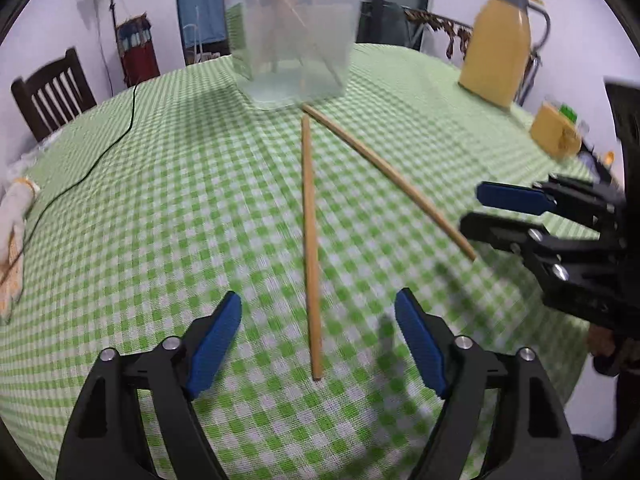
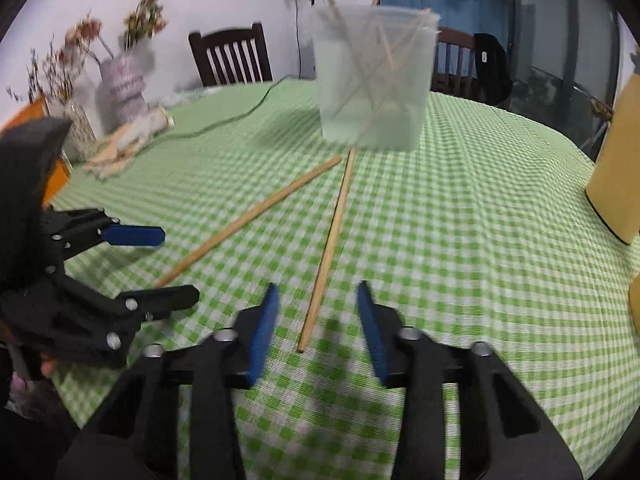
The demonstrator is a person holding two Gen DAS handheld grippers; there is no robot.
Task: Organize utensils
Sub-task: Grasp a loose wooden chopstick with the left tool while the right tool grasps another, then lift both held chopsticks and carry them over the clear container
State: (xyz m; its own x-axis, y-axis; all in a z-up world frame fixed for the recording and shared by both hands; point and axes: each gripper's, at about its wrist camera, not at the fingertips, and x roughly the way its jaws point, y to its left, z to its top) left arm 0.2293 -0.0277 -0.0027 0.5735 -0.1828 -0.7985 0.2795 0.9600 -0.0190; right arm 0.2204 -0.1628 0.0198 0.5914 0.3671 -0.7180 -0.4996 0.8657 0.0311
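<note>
Two wooden chopsticks lie on the green checked tablecloth in a V that meets near a clear plastic tub (image 1: 294, 36) holding several more sticks. One chopstick (image 1: 310, 240) runs between the open fingers of my left gripper (image 1: 318, 308). The other chopstick (image 1: 392, 176) ends by my right gripper (image 1: 468, 210), which shows at the right edge. In the right wrist view, that chopstick (image 2: 328, 244) lies between the open fingers of my right gripper (image 2: 318, 300), the first chopstick (image 2: 248, 220) points toward my left gripper (image 2: 176, 264), and the tub (image 2: 374, 80) stands behind. Both grippers are empty.
A yellow thermos jug (image 1: 498, 44) and a yellow mug (image 1: 556, 130) stand at the right. A black cable (image 1: 100, 156) crosses the left side, by a white glove (image 1: 14, 236). A vase of dried flowers (image 2: 122, 80) and a dark chair (image 2: 230, 58) are at the back.
</note>
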